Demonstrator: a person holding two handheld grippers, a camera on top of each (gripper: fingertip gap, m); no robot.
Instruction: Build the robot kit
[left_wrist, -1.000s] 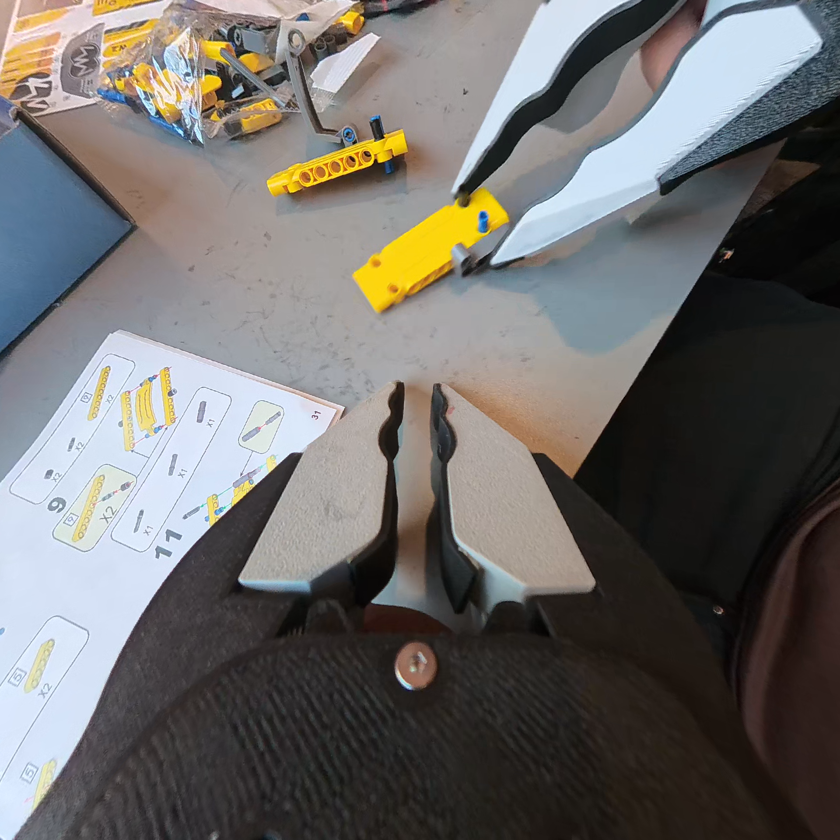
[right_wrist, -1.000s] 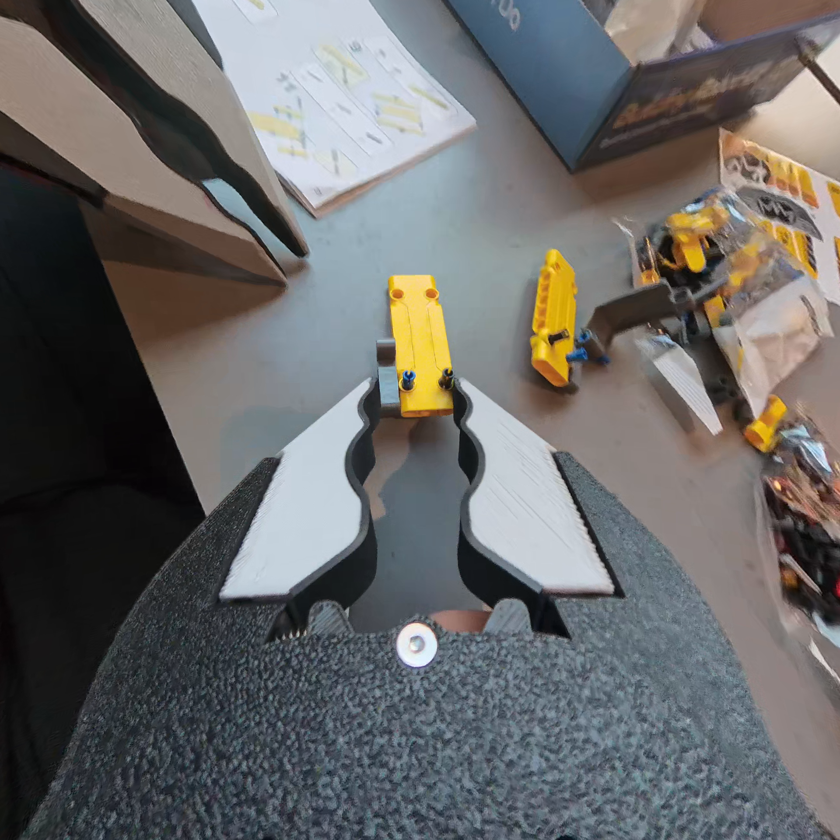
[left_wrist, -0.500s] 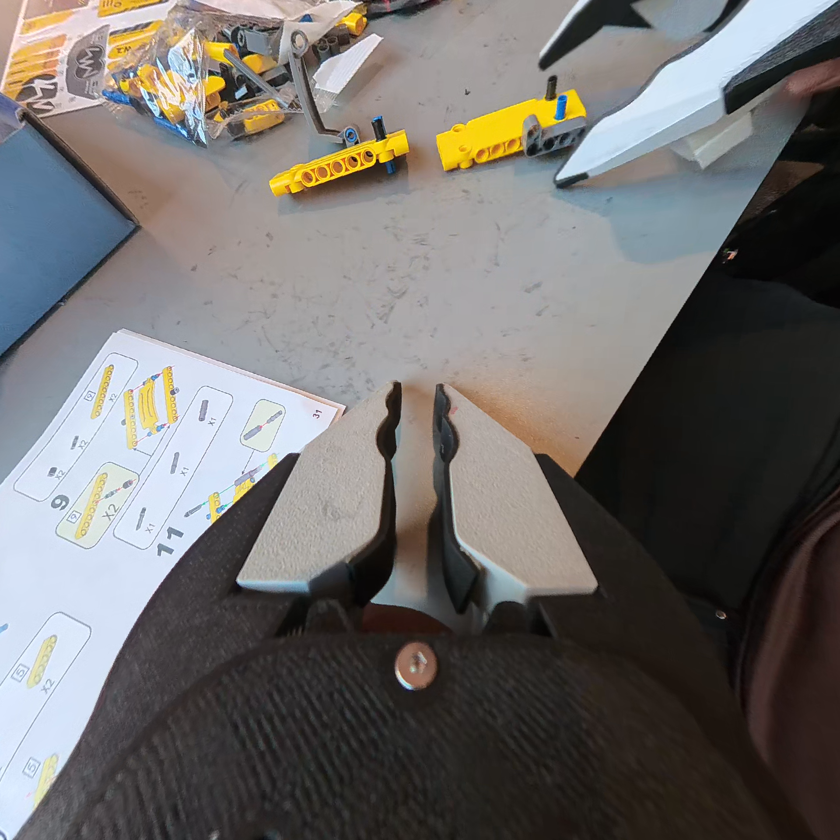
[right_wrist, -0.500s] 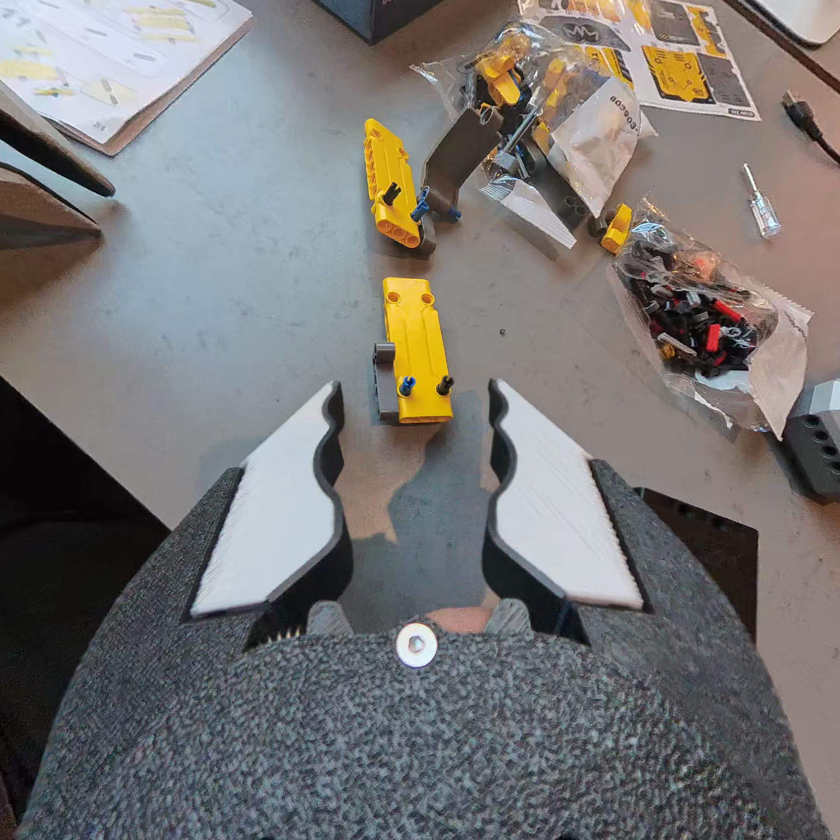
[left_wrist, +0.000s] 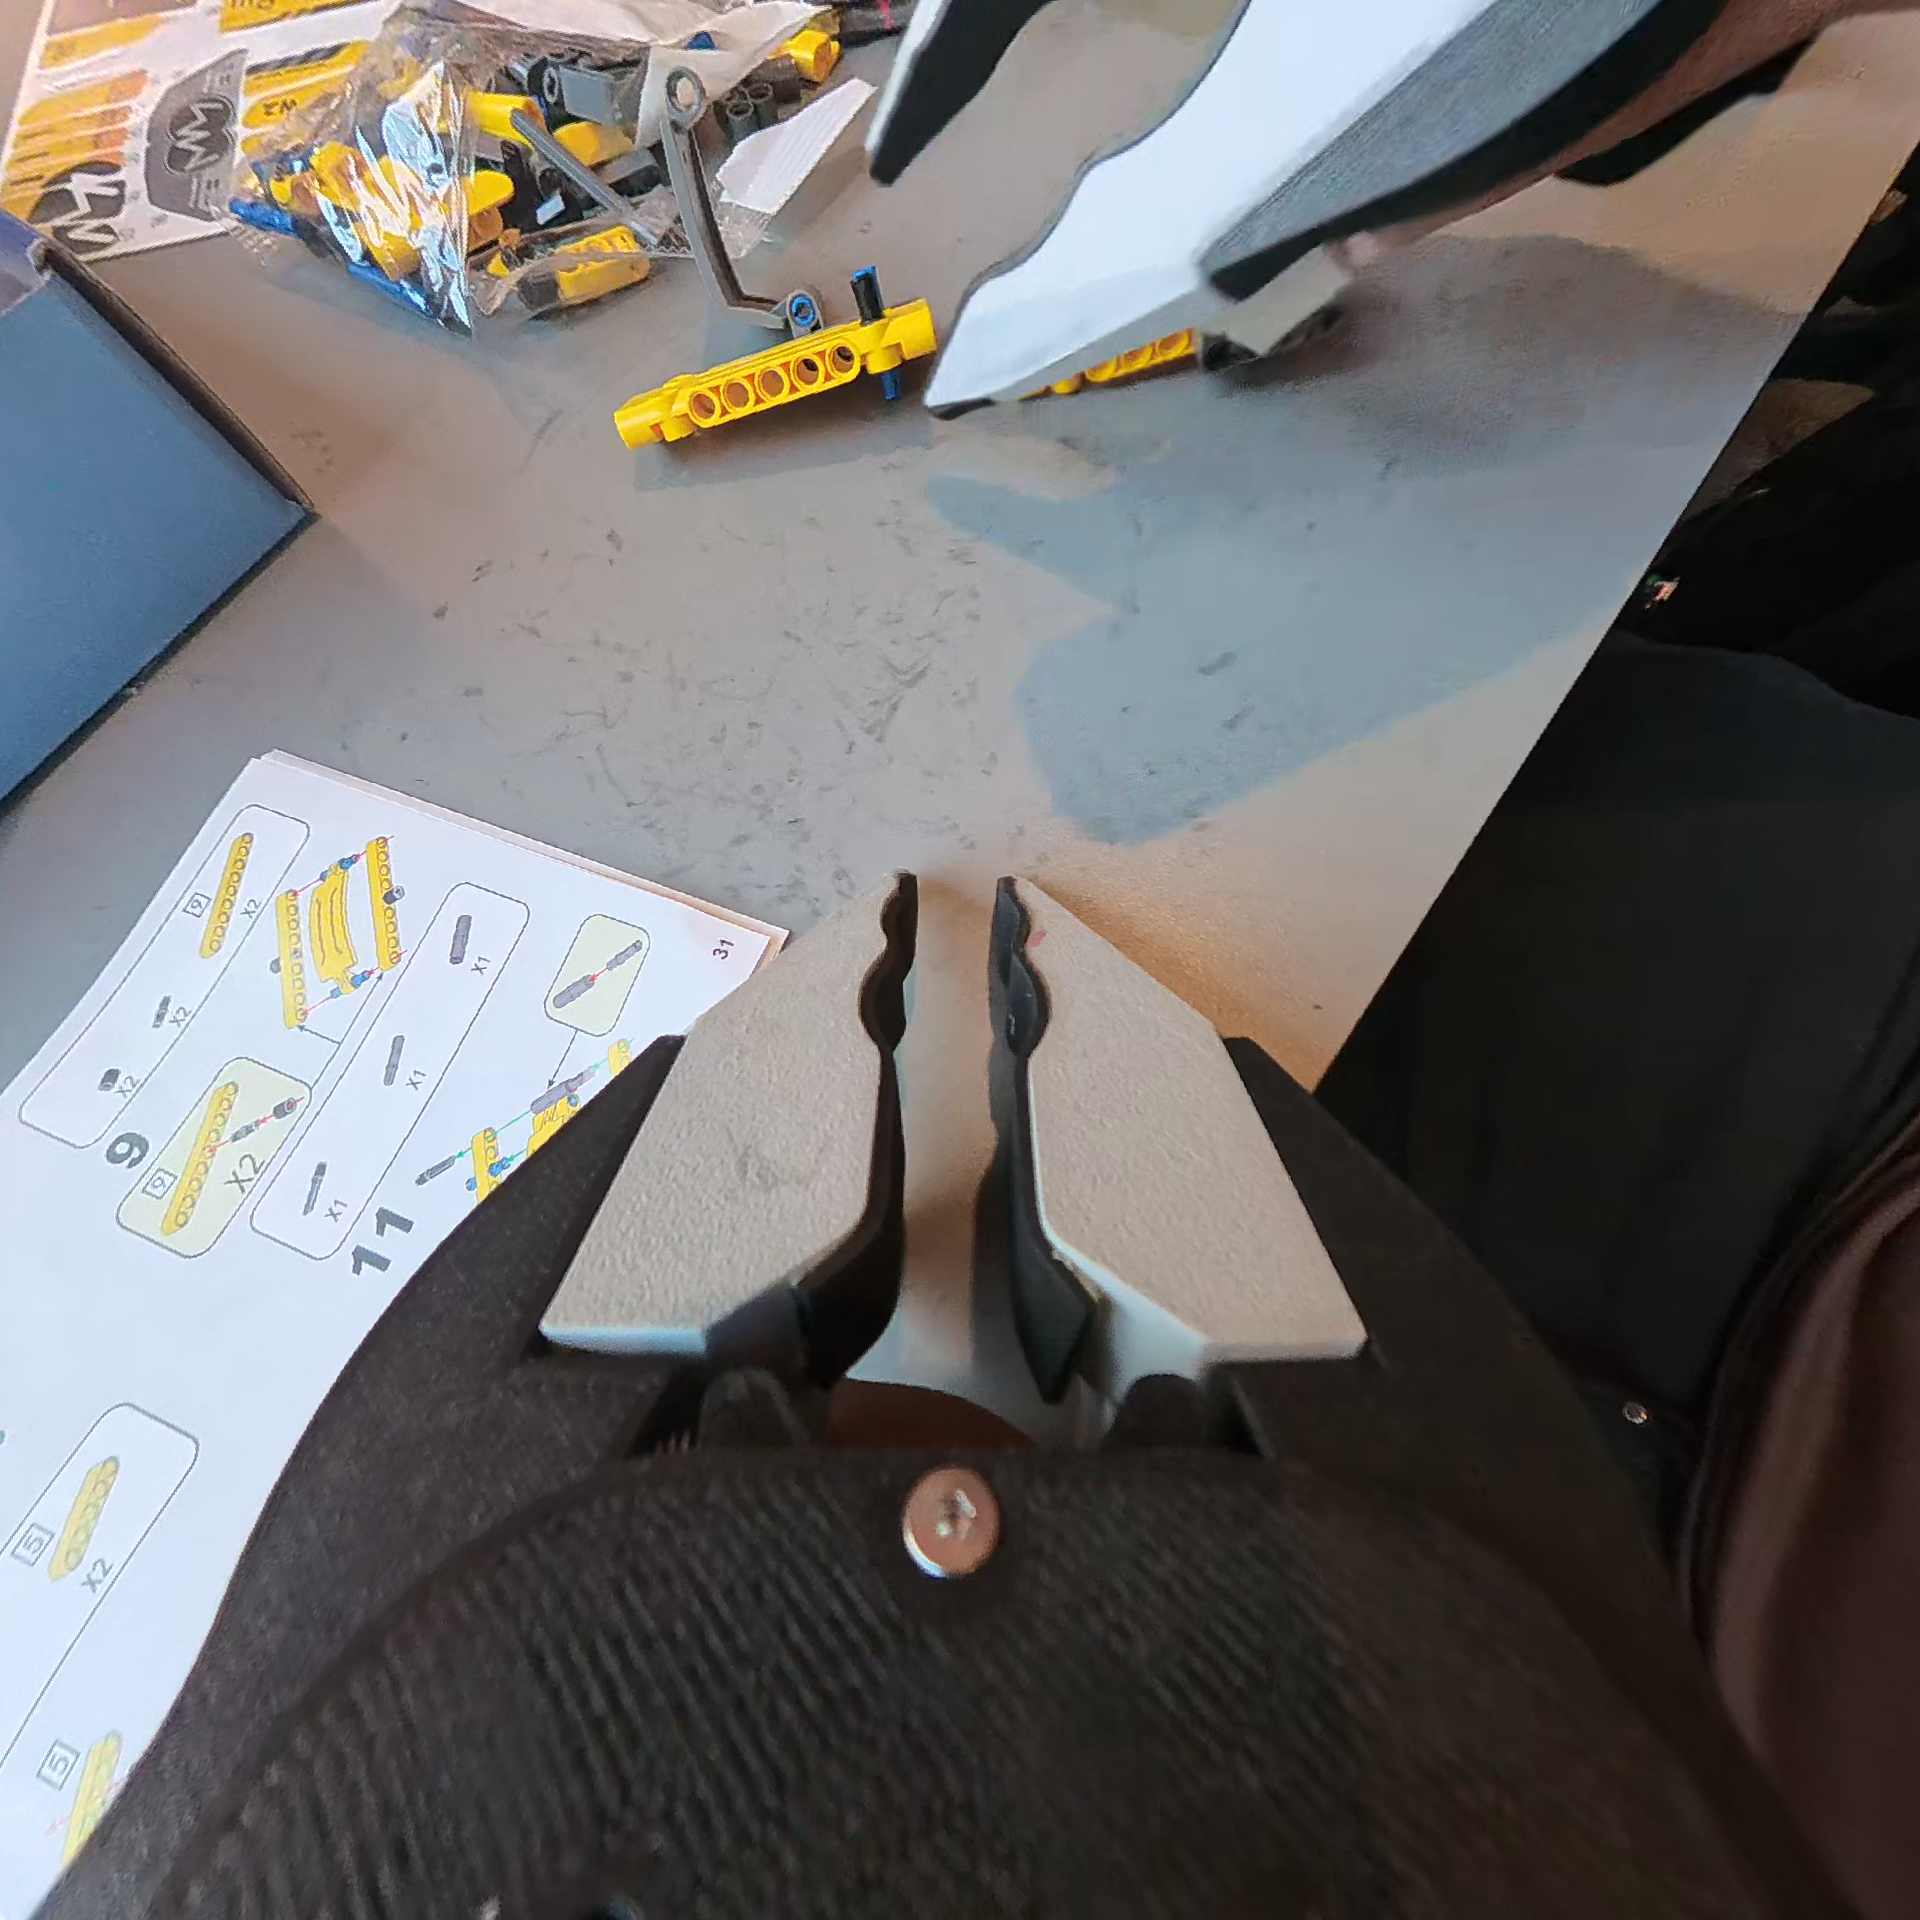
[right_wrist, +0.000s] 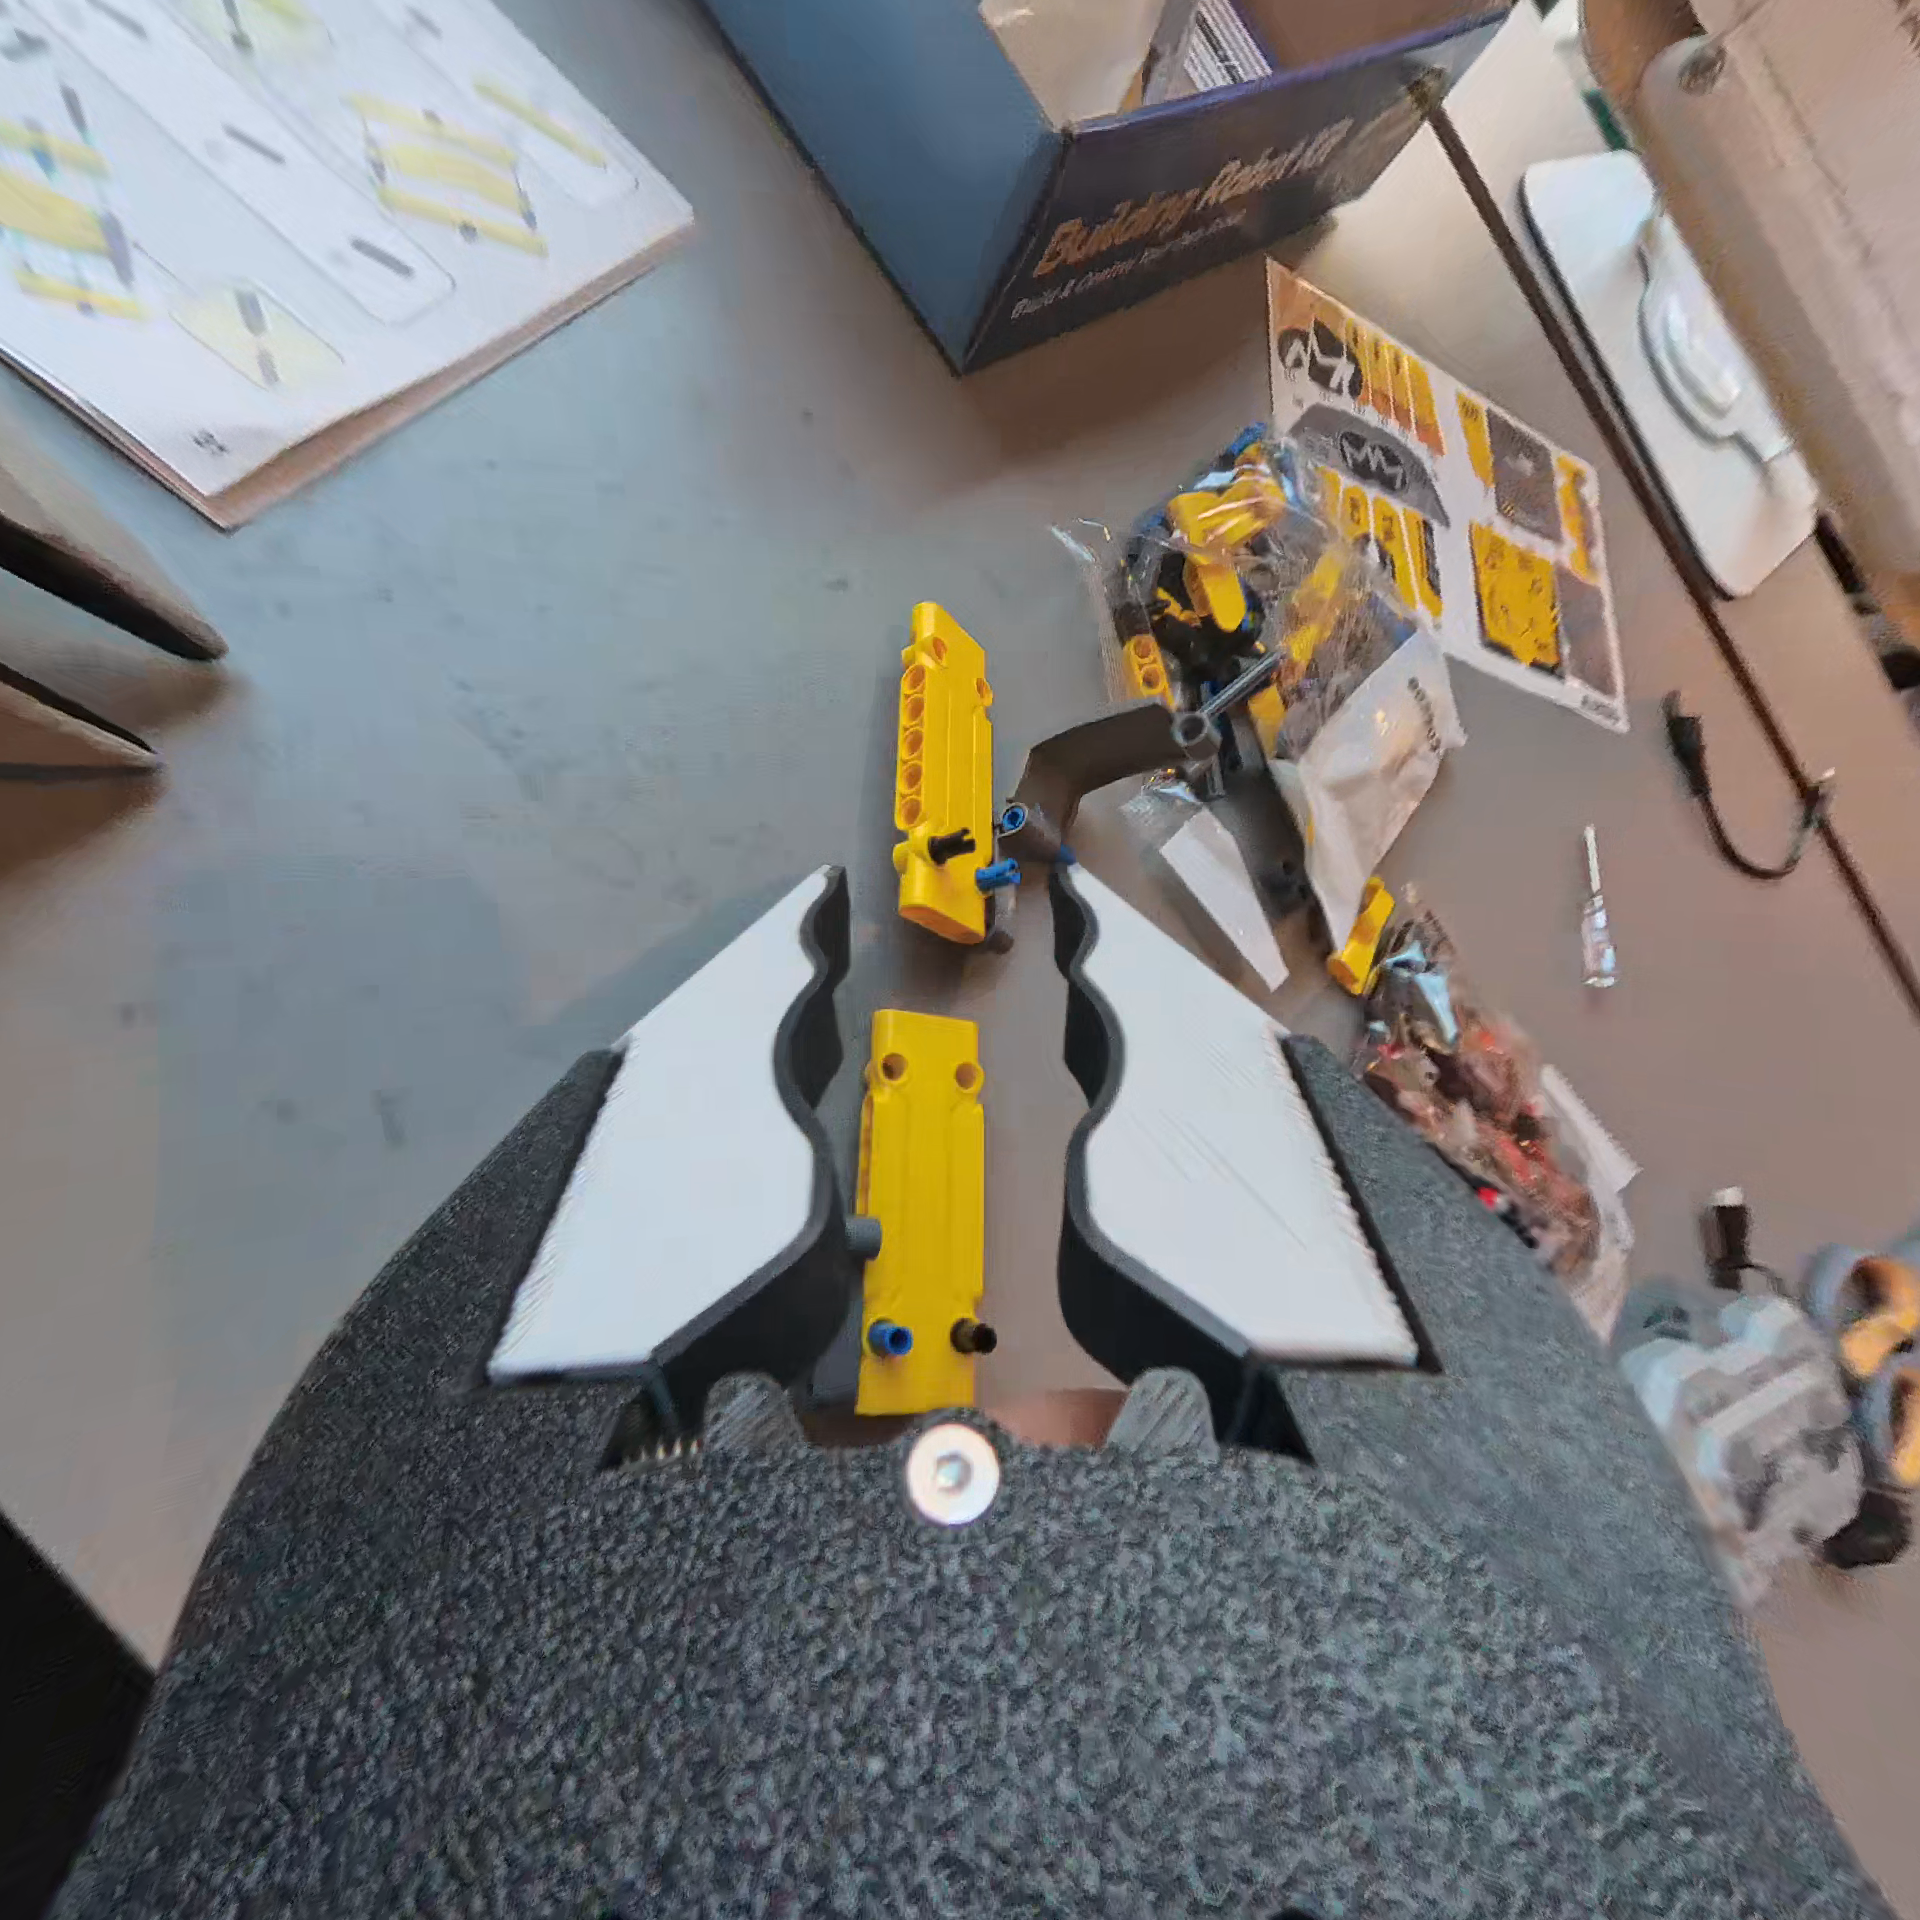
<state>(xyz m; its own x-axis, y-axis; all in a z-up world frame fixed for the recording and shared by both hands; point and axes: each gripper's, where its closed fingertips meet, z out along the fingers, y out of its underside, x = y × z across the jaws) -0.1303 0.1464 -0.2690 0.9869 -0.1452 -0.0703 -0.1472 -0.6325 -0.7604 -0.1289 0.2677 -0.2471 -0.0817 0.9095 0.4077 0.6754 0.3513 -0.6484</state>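
Two tools: right tool spread wide astride a yellow panel, left tool narrow, empty.

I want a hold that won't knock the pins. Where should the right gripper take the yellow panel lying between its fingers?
Probably by the long side edges of the yellow panel, mid-length, coming straight down from above. It lies flat on the table, lengthwise between the open right gripper. The blue pin and black pin stand at its near end.

Grey wavy-edged fingers, black textured housings, silver screws
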